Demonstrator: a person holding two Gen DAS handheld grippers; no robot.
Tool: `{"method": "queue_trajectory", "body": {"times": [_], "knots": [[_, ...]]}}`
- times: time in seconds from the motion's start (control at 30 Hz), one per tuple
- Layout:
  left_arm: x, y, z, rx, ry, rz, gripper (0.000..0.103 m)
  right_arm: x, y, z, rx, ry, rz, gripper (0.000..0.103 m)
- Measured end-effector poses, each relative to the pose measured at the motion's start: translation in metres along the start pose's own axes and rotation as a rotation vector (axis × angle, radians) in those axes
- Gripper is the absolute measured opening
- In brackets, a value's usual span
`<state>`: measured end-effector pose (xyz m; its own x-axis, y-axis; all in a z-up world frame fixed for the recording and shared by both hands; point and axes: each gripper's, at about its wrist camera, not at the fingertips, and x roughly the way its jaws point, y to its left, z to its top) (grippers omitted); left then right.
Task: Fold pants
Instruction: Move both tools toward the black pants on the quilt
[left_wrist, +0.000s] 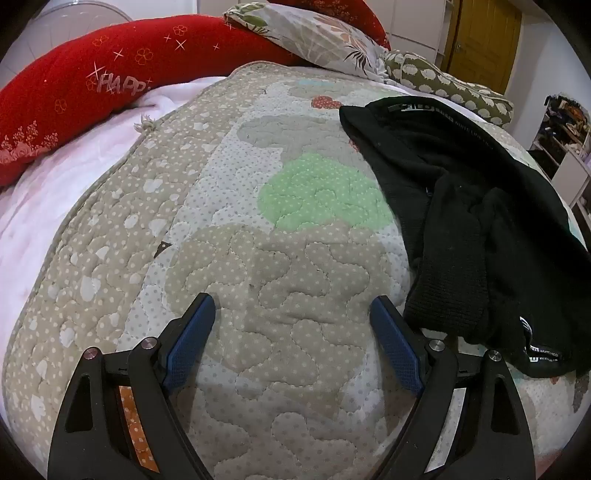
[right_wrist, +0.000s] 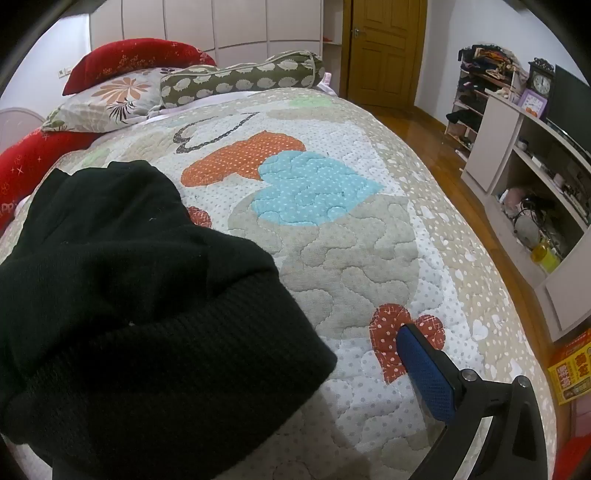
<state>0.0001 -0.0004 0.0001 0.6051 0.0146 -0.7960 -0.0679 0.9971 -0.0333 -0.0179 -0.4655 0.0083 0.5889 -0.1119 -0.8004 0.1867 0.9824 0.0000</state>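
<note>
Black knit pants lie crumpled on the patchwork quilt, to the right of my left gripper. That gripper hangs open over bare quilt, both blue pads free, and its right finger is close to a ribbed cuff. In the right wrist view the pants fill the lower left and hide the left finger of my right gripper. Its right finger shows a bare blue pad, apart from the cloth, above the quilt. The jaws stand wide open.
Red pillows, a floral pillow and a hedgehog-print bolster lie at the head of the bed. The bed's right edge drops to a wooden floor, with a white shelf unit and a door beyond.
</note>
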Motion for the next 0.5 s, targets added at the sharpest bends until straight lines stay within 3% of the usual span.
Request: {"method": "queue_trajectory", "body": {"times": [0.5], "knots": [[0.0,0.0006,0.0004,-0.005,-0.002,-0.006,0.087,0.0007,0.0008,-0.0005,0.003,-0.001,0.002,0.103]]}}
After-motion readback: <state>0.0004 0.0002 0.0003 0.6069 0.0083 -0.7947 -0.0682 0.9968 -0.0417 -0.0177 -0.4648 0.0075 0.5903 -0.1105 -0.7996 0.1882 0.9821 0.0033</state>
